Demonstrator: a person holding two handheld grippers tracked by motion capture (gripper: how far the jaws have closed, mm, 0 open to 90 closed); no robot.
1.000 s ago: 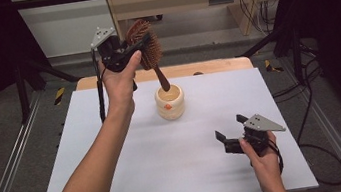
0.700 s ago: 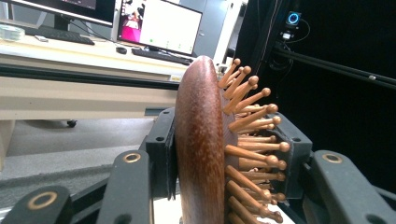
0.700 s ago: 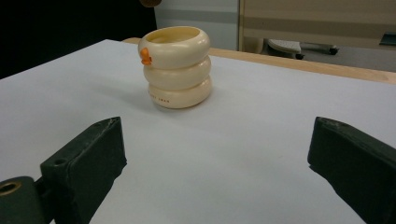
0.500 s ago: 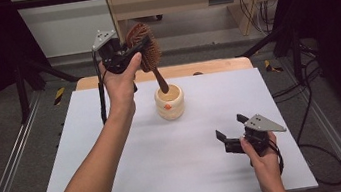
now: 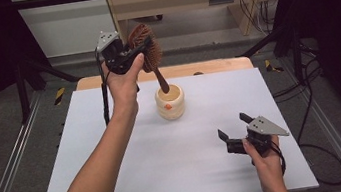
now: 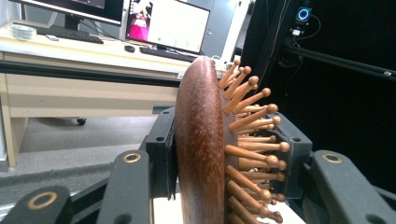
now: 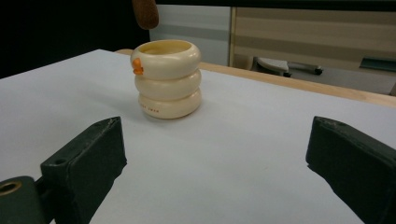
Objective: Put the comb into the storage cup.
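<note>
High view: left tongs (image 5: 138,50) clamp a wooden hairbrush (image 5: 148,53) by its head, handle tip just above the cream ringed cup (image 5: 170,102) mid-table (image 5: 119,174). Cup's red lettering too small to read. Right tongs (image 5: 231,129) spread wide, empty, w/ bare sheet around, nr the front-right edge.

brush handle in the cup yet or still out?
Out. The brush handle tip hangs just above the cup rim, clamped in the left gripper.
</note>
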